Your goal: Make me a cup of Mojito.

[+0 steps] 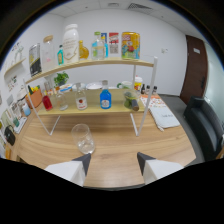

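My gripper [113,161] is open above the wooden table [115,137], nothing between its white fingers [84,161]. An empty stemless glass [83,138] stands upright on the table just ahead of the left finger. Beyond it, a two-tier shelf [95,108] holds bottles on the lower board: a blue-liquid bottle [105,98], a clear bottle with a red label [80,98], a small red bottle [47,102] and a glass jar [131,101]. A green mint plant [61,78] stands at the back left of that board.
The upper shelf board [100,63] carries a large white jug [70,43], tall bottles and colourful boxes. Papers [162,116] lie on the table to the right of the shelf. A dark chair [206,120] and a brown door [194,65] are at the right.
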`<state>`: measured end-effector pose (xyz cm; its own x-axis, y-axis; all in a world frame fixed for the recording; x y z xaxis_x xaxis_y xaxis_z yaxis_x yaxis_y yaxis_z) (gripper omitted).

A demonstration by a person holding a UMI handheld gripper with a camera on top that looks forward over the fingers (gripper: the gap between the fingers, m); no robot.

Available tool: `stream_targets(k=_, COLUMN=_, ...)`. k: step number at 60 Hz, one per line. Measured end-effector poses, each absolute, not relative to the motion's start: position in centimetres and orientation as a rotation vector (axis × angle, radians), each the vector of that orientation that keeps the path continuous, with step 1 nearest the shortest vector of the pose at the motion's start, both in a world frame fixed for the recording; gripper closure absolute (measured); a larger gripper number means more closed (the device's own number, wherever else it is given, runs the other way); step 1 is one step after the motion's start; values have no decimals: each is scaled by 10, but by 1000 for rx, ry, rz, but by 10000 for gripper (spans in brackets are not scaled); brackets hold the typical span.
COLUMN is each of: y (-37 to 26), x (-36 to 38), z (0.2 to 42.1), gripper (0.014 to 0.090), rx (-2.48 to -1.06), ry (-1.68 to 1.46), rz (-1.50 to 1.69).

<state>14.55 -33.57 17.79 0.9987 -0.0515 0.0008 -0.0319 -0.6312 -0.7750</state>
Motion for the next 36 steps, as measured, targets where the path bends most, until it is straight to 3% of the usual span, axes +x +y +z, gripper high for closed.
stream_targets(k=14, y=-258, x=189, z=200, gripper=191, rx=-2196, ry=28, rz=11)
stream_targets(k=28, y=-182, x=211, z=194, gripper=209, rx=-2199, ry=27, rz=14)
stream_targets(k=36, y=-162, x=219, z=179, gripper=326, rx=-2238, ry=44, rz=3)
